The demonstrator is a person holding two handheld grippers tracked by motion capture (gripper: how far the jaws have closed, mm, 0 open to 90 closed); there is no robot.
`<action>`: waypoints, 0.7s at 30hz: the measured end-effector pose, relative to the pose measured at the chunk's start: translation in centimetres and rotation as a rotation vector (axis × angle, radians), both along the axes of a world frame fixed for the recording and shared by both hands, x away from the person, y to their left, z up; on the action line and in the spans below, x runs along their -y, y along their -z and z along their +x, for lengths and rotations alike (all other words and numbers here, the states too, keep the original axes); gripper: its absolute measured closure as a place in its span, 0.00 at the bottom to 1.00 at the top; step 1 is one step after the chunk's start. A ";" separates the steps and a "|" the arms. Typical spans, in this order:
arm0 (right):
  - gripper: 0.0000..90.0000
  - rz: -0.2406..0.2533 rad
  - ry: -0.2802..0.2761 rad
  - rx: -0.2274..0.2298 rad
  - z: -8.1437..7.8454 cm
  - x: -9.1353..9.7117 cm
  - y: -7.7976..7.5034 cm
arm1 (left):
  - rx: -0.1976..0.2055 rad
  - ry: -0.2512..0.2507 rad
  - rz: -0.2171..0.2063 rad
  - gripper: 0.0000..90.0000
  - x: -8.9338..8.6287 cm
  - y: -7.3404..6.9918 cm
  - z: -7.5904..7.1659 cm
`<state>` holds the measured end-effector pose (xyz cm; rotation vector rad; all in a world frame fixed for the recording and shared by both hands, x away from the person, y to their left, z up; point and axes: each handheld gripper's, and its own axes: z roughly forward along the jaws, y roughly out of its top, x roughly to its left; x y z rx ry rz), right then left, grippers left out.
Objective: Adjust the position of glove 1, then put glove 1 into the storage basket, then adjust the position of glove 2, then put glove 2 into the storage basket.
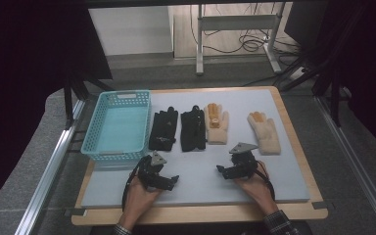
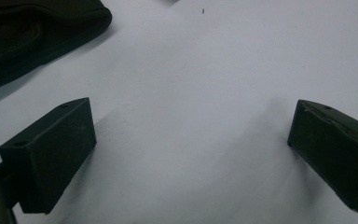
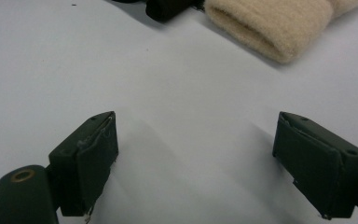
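Item 1: left gripper (image 1: 170, 181), sitting in the person's left hand (image 1: 139, 196) at the near left of the grey mat (image 1: 196, 188). In the left gripper view its jaws are standing wide apart with bare mat between them; it is gripping nothing.

Item 2: right gripper (image 1: 220, 170), sitting in the person's right hand (image 1: 255, 188) at the near right of the mat, well apart from the left gripper. In the right gripper view its jaws are likewise standing wide apart over bare mat, holding nothing.

Item 3: left black glove (image 1: 164, 129), lying flat just right of the basket, fingers pointing away from the person. Its dark edge is showing at the top left of the left gripper view.

Item 4: right black glove (image 1: 193, 129), lying just beside the first, its far right edge touching or overlapping the next glove.

Item 5: inner cream glove (image 1: 217, 124), with orange fingertips, lying beyond the right gripper; a cream cuff (image 3: 272, 28) is lying ahead of the jaws in the right gripper view.

Item 6: outer cream glove (image 1: 265, 133), lying apart from the others, towards the mat's right edge.

Item 7: turquoise basket (image 1: 92, 136), standing at the mat's far left corner.
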<state>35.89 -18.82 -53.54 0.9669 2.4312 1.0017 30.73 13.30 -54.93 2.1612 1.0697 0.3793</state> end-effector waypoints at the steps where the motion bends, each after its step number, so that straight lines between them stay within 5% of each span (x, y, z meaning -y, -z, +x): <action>1: 0.15 0.000 0.000 0.000 0.0 0.0 0.0 | 0.000 0.000 0.000 0.01 0.0 0.0 0.0; 21: 0.13 0.000 0.004 -0.005 0.1 0.0 0.0 | 0.001 0.000 -0.001 0.01 0.0 0.0 0.0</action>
